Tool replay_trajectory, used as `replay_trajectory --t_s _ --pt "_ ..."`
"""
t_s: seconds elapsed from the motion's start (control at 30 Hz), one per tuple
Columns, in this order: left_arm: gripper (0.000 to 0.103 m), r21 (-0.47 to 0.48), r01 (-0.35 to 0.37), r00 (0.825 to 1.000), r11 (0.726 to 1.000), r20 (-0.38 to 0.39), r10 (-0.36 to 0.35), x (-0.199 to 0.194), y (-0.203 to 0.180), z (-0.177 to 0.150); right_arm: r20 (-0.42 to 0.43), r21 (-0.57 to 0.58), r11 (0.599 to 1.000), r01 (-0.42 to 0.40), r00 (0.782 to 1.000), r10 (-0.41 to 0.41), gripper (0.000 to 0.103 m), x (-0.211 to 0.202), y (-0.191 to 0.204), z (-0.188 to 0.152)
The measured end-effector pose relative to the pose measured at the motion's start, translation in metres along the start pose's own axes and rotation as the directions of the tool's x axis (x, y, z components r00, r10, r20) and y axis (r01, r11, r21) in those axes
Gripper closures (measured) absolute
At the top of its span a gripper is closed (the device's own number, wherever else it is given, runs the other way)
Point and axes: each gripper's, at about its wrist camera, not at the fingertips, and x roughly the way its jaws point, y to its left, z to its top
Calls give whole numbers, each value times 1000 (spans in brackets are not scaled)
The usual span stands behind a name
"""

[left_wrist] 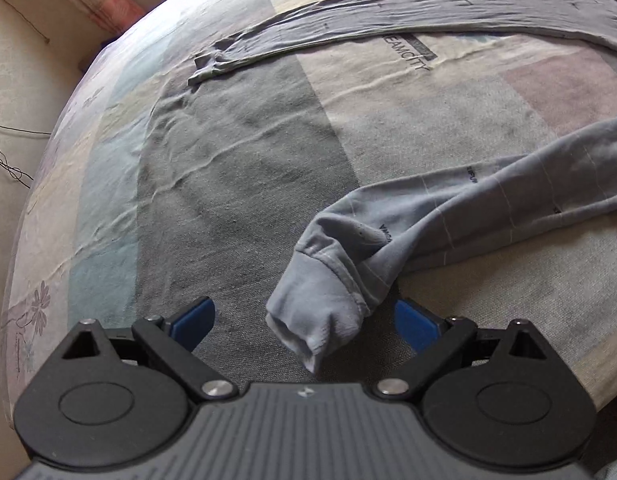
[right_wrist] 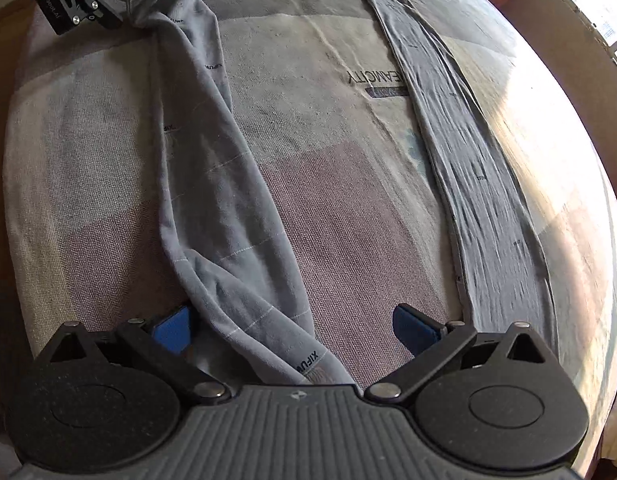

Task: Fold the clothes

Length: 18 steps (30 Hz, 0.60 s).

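Grey trousers [right_wrist: 228,200] stretched along bed [right_wrist: 348,220], both grippers' fingers wide apart, empty, straddling opposite ends, needing closing next.

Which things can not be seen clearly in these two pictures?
- Light garment, right wrist view: its near end is hidden behind the gripper body.
- The same garment, left wrist view: cut off by the right edge.
- Dark garment, left wrist view: its far end leaves the frame.
- Left gripper, right wrist view: cloth covers its jaws.
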Motion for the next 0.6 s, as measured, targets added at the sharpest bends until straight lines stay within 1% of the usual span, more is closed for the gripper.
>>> replay_trajectory --t_s 0.03,0.1,0.17,0.3,0.37,0.43,0.5,0.6 --pt "6 -17 -5 1000 1000 18 5 2 6 6 8 15 1000 9 1000 -9 0 -1 -5 4" --pt "6 -33 -22 998 999 61 24 9 17 21 21 95 995 10 1000 -12 0 -4 -22 11" --pt "6 -41 -39 994 998 100 43 19 27 37 17 175 984 29 999 -32 0 -1 -41 14" --pt "6 -25 -93 983 995 160 95 45 39 71 -24 261 958 119 993 -117 0 24 -72 16" --pt "6 -38 -88 978 995 186 94 45 45 85 -56 317 937 146 989 -135 0 36 -88 17" --pt "6 -44 -56 975 997 214 65 38 49 93 -75 389 908 157 987 -139 0 40 -101 15" --pt "6 -26 -4 976 1000 219 9 28 49 93 -82 423 890 167 986 -147 0 37 -105 13" --pt "6 59 95 981 994 164 -103 13 35 73 -61 430 890 151 989 -138 0 24 -98 13"
